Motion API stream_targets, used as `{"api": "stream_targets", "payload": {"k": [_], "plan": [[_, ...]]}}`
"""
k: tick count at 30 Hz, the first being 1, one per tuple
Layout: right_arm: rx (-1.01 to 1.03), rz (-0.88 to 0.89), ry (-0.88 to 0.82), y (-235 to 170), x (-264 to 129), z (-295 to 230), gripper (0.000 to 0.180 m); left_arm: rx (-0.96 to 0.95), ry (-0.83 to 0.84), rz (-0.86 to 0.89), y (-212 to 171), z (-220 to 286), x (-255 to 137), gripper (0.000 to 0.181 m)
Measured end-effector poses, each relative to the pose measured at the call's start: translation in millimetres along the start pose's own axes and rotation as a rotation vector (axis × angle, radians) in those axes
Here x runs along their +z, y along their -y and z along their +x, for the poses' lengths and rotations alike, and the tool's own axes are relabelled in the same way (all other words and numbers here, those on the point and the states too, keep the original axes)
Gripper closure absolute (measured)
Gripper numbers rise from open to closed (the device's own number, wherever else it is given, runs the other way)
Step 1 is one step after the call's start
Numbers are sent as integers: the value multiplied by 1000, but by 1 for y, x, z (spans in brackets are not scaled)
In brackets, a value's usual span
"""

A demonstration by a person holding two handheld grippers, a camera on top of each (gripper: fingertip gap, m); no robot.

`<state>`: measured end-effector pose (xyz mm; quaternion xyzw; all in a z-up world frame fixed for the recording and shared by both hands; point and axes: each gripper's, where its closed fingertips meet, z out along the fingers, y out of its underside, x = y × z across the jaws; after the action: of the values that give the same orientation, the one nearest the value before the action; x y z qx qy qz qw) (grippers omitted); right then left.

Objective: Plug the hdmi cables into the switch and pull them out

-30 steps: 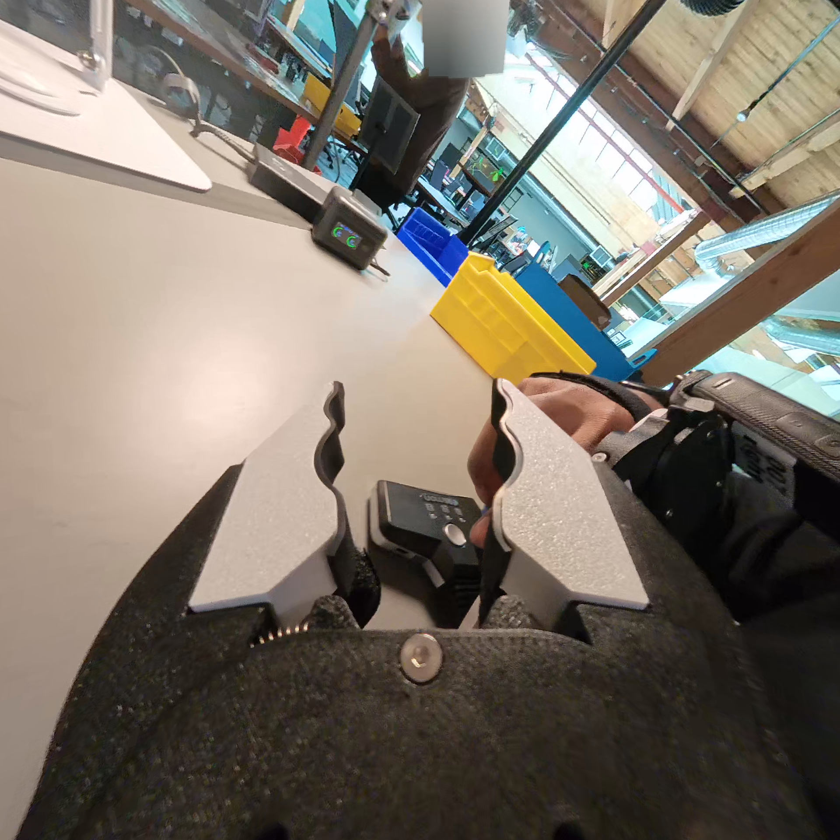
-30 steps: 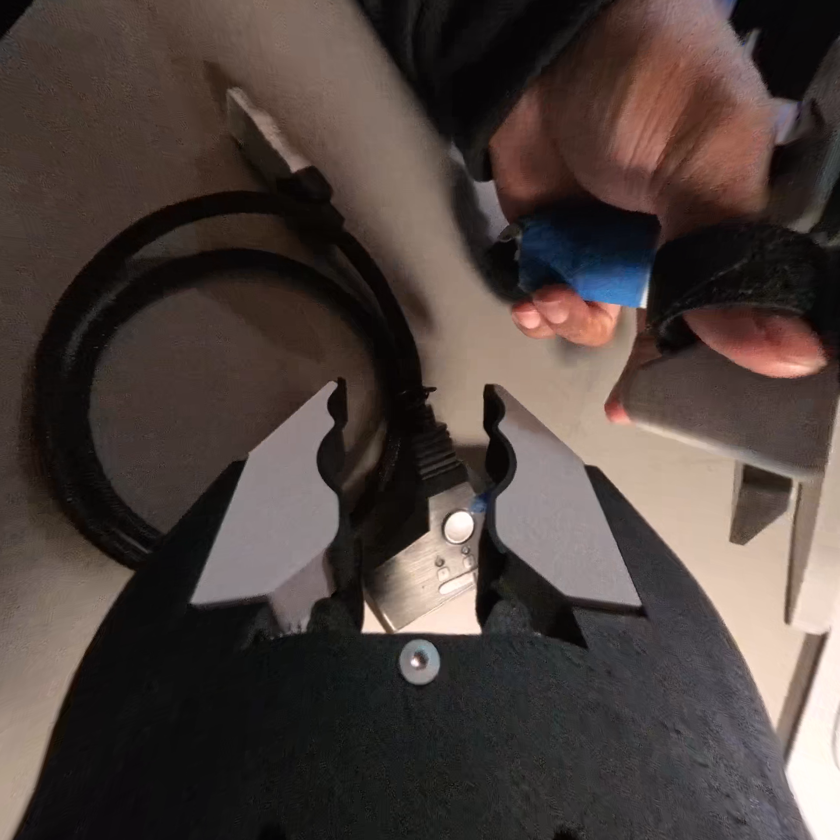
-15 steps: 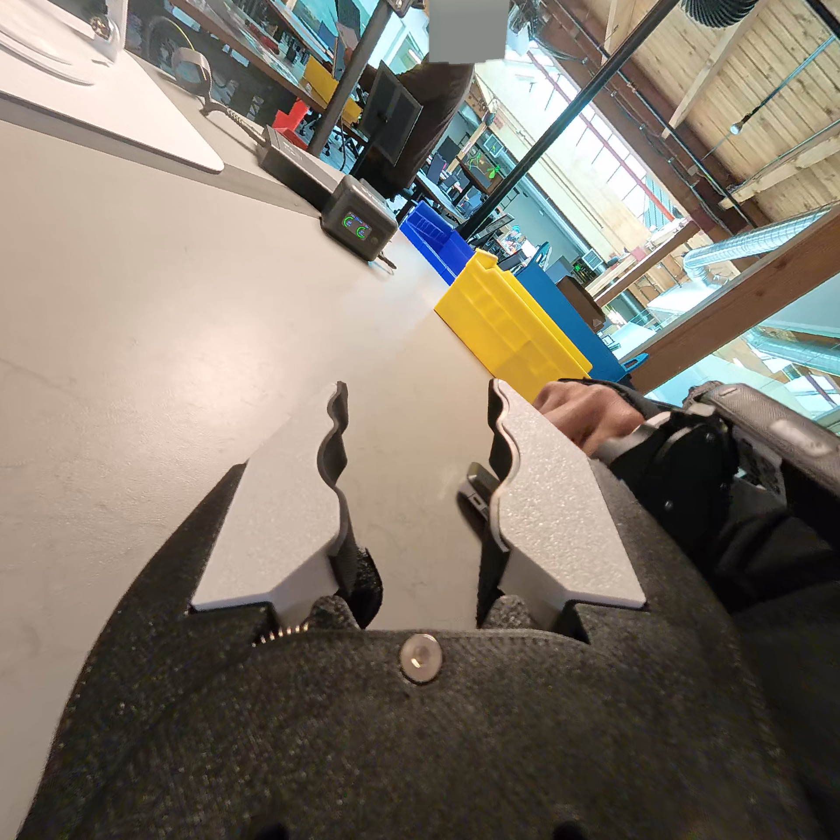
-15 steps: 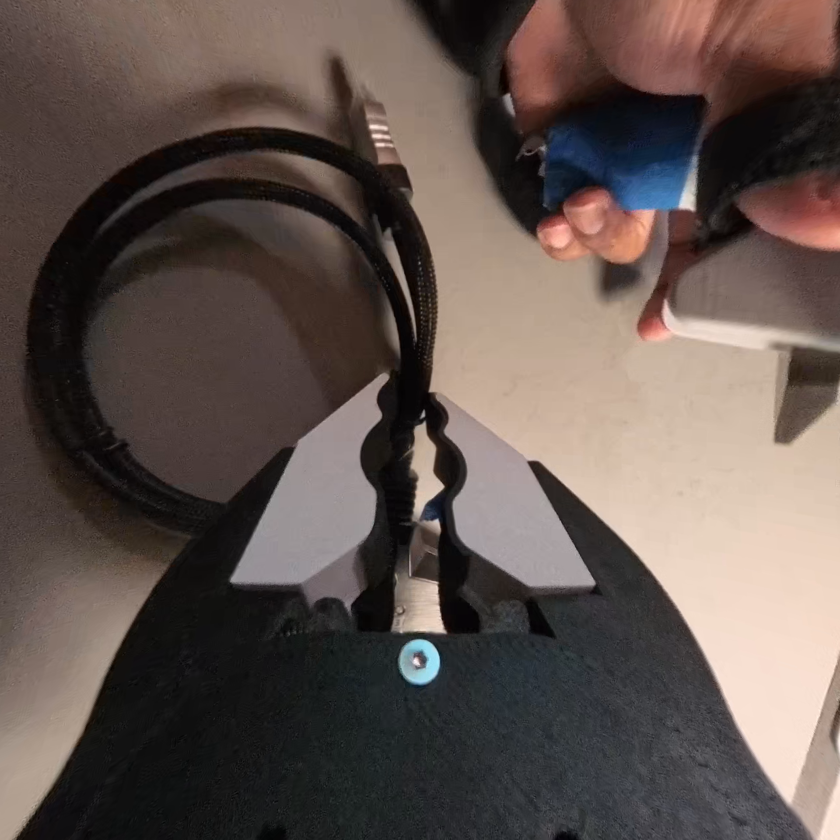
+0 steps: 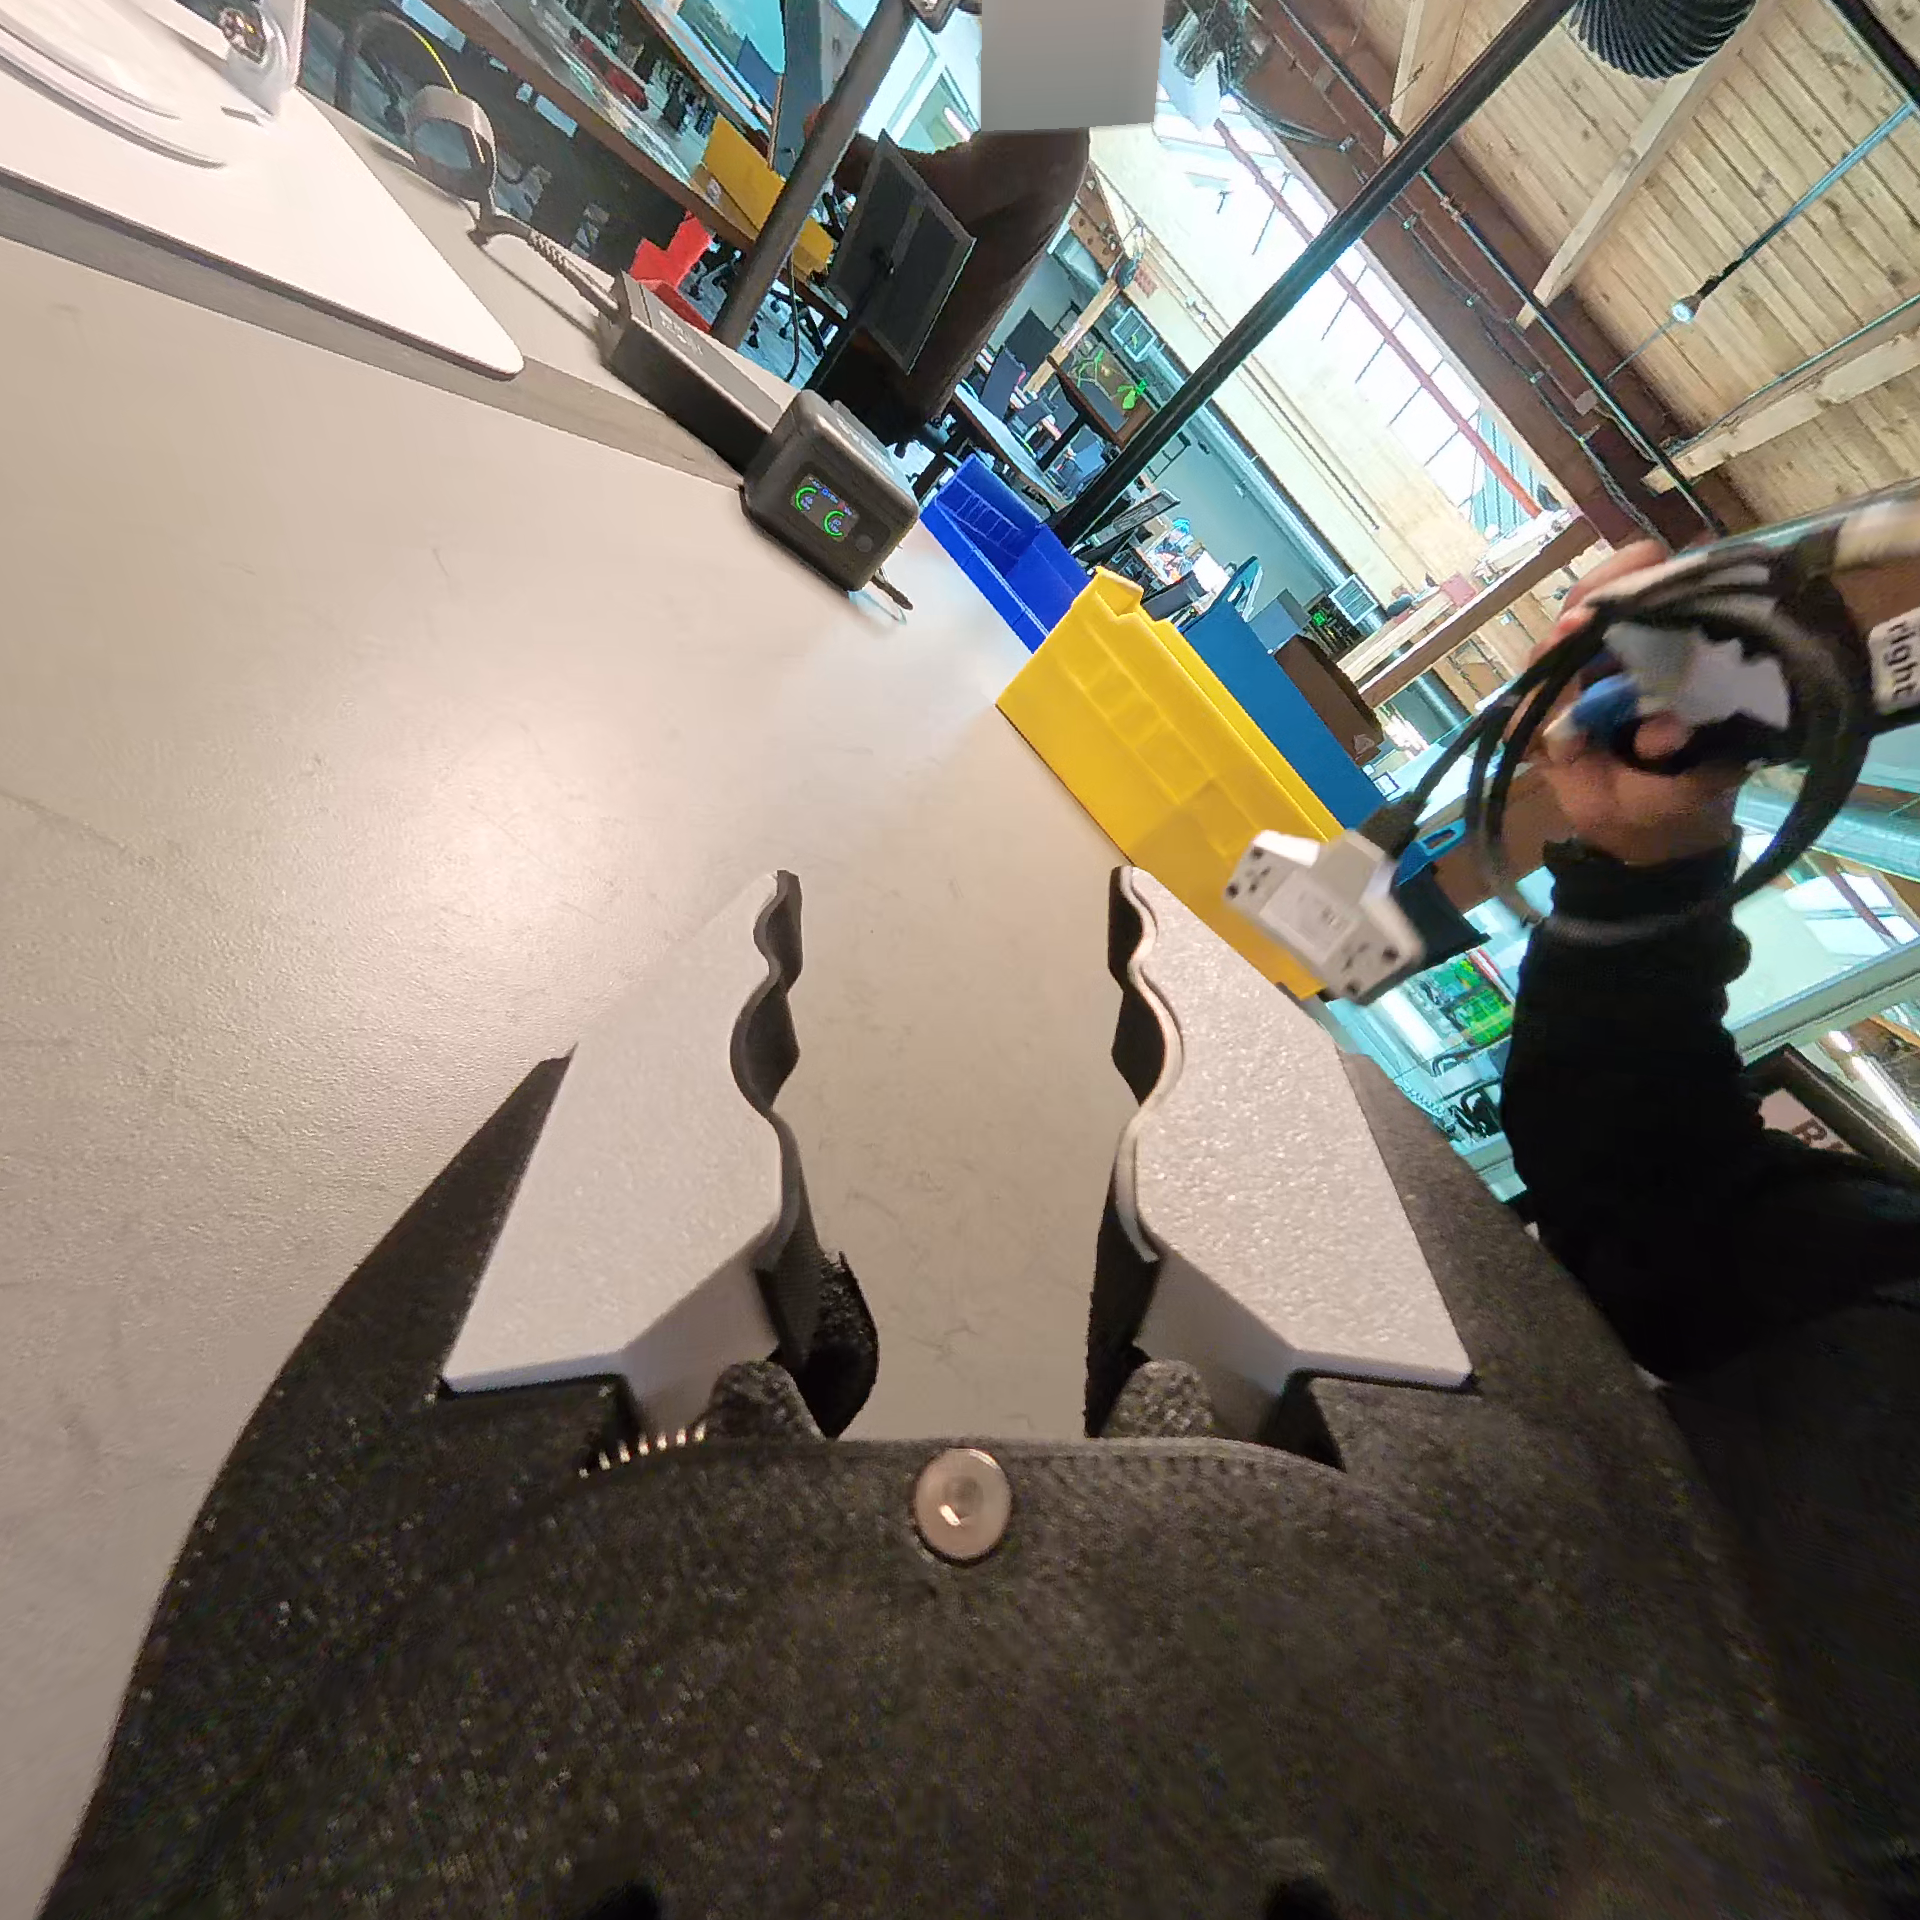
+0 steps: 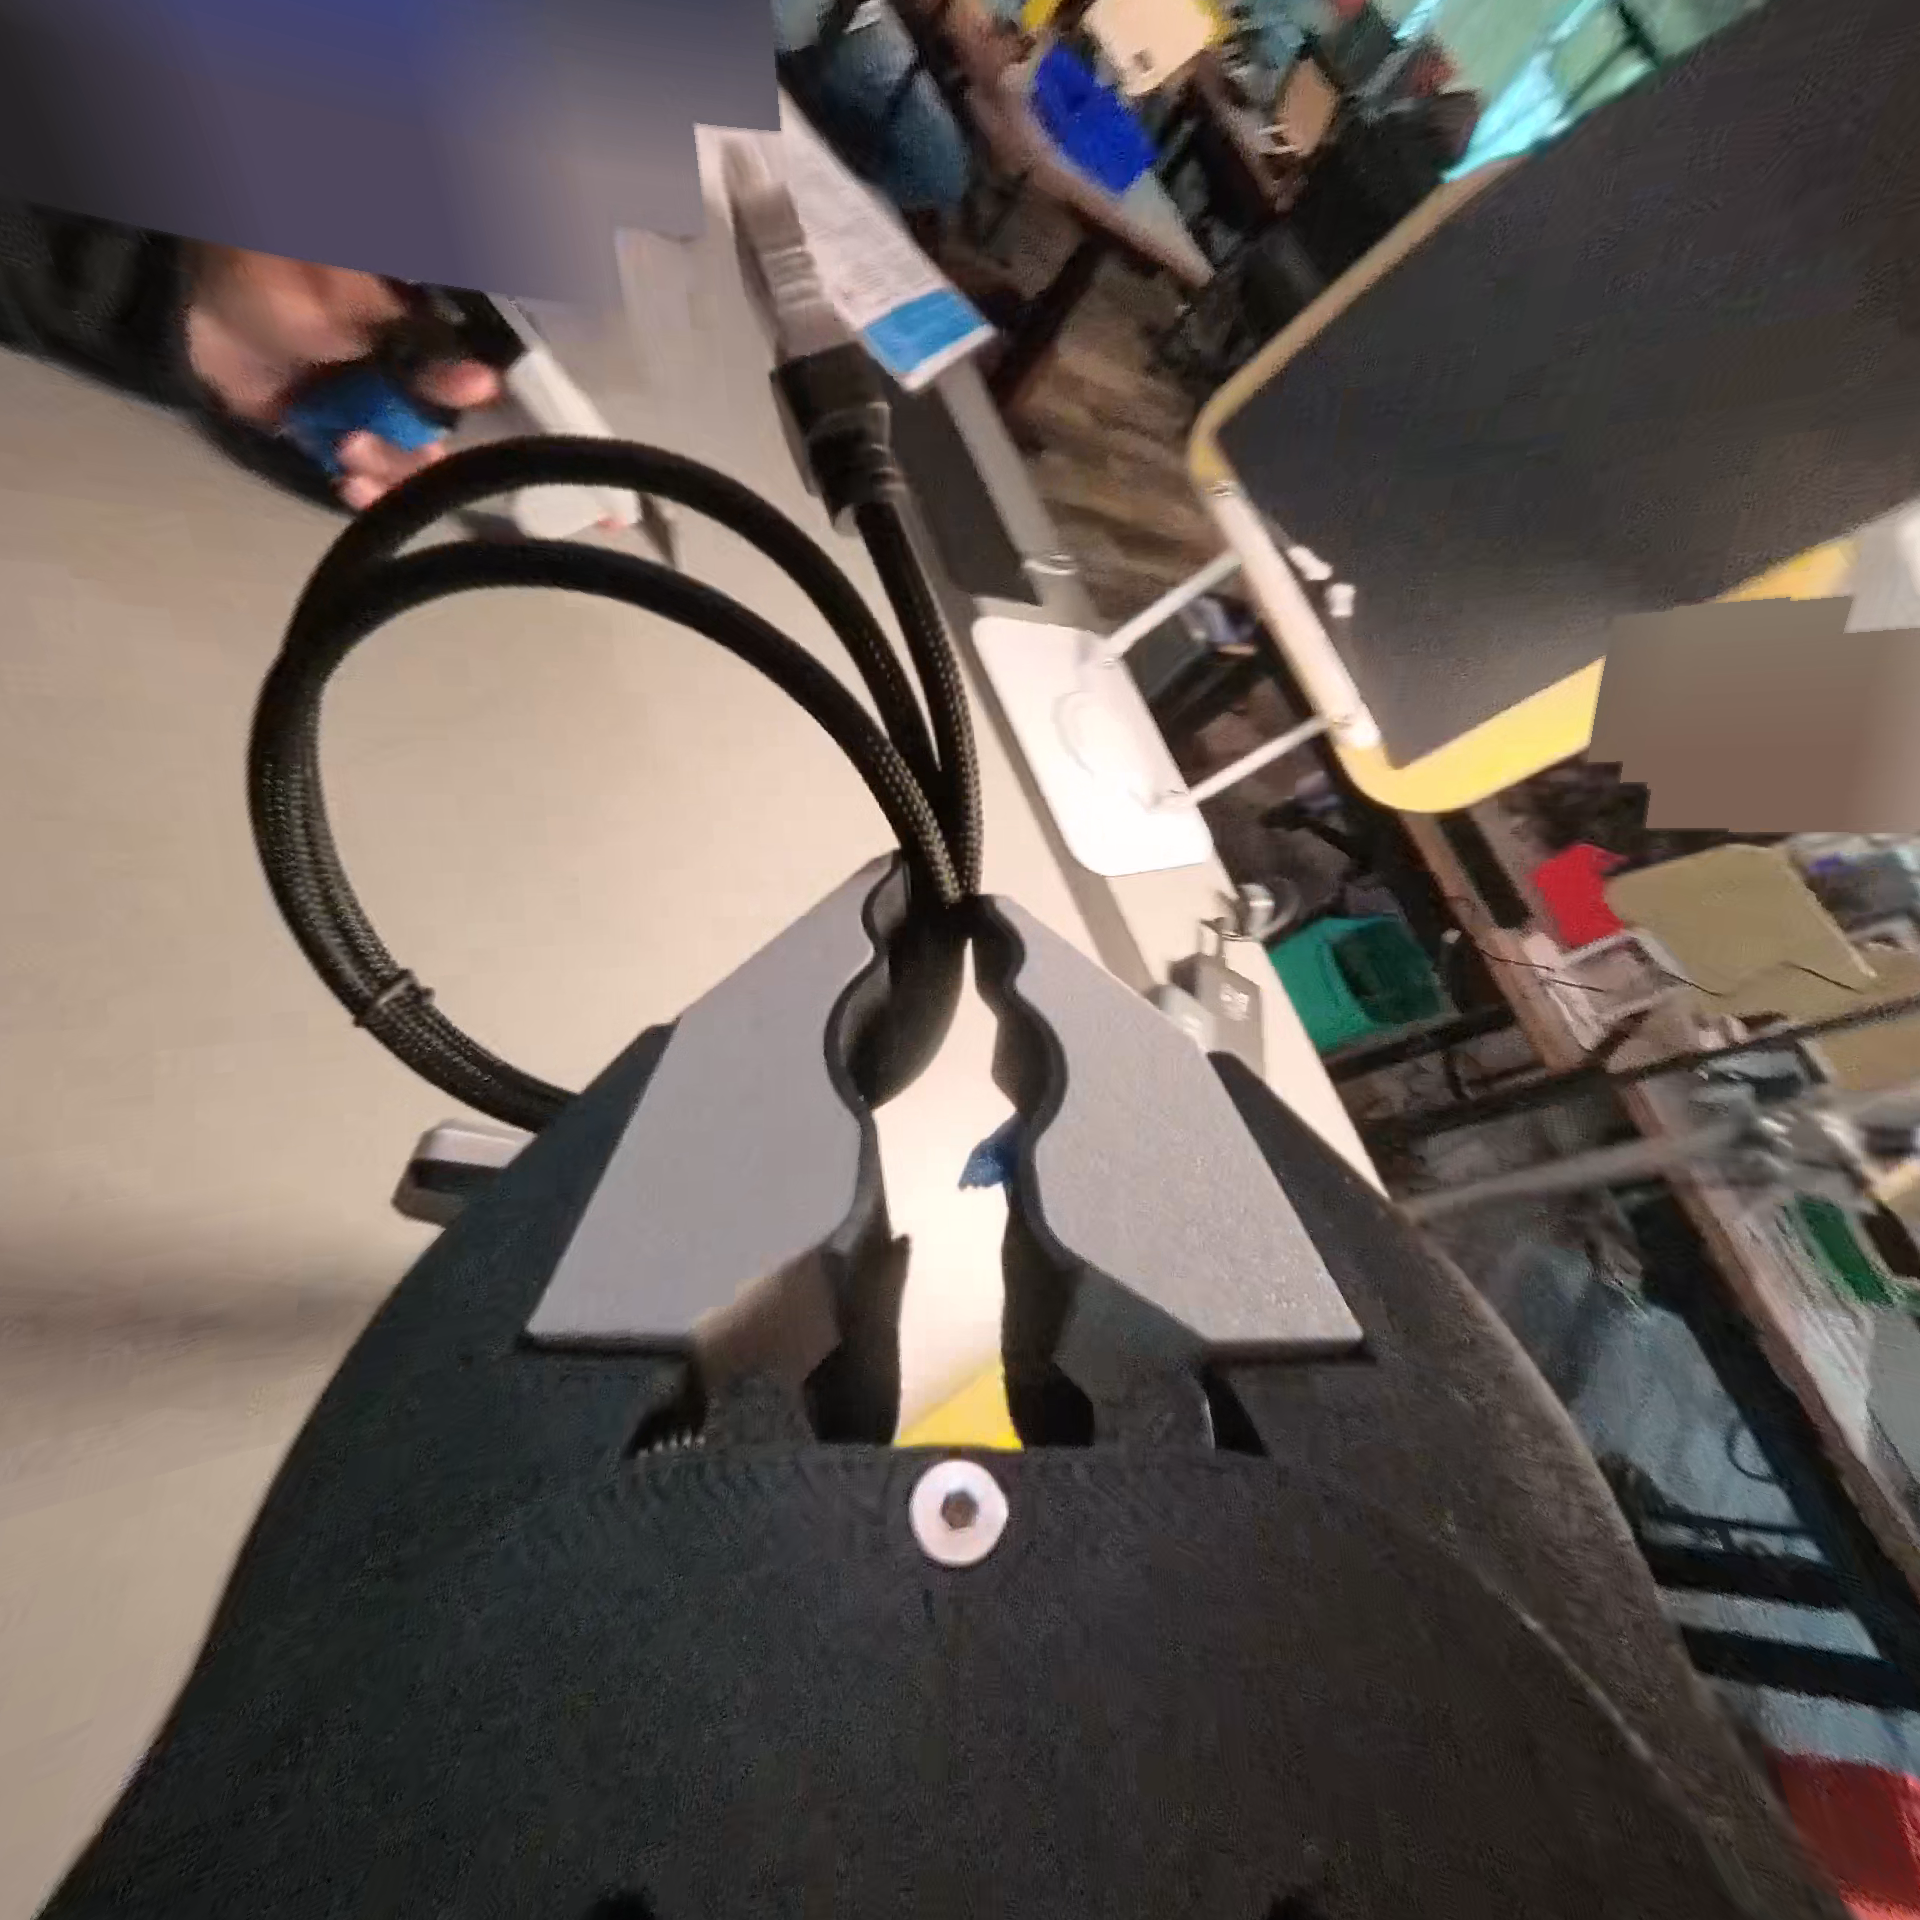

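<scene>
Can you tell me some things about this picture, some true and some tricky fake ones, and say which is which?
1. The right gripper is pinching a black cable. True.
2. The left gripper is holding the cable too. False: it is open, with nothing between its fingers, only bare table.
3. The cable makes a round loop. True.
4. A small silver box hangs in the air from the cable. True, seen from the left wrist view.
5. The yellow bin is sitting on the floor. False: it stands on the table, next to a blue bin.
6. The cable loop lies flat on the table. False: it is lifted up in the right gripper.
</scene>
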<state>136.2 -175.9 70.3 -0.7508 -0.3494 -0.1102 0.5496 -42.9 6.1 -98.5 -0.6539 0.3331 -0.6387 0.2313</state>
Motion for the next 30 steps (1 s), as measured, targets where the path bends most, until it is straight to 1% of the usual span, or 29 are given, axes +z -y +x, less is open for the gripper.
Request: {"api": "stream_targets", "payload": {"k": [3,6,9,13,15,18,20,23,25,27,30], "plan": [[41,0,-162,-5,-40,56,166,-2,4,5,1,-1,0,121],[48,-69,-292,-27,-65,105,167,-7,5,8,1,-2,0,122],[44,-140,-364,-57,-73,140,167,-13,5,8,1,-2,0,122],[28,-244,-447,-116,-66,170,167,-13,4,8,1,-2,0,122],[5,-315,-436,-153,-58,171,166,-13,5,7,1,-2,0,122],[-91,-519,-365,-214,-53,160,165,-12,5,9,1,-2,-1,122],[-150,-595,-313,-237,-55,153,165,-11,4,8,1,-2,-1,122],[-248,-683,-226,-252,-58,146,165,-9,0,0,0,-1,0,122],[-311,-754,-203,-259,-55,146,165,-7,-2,-4,-1,-1,1,122],[-367,-791,-192,-261,-44,145,165,-3,-3,-7,-1,0,1,122],[-442,-819,-159,-262,-16,140,163,0,-4,-9,-1,0,1,122]]}}
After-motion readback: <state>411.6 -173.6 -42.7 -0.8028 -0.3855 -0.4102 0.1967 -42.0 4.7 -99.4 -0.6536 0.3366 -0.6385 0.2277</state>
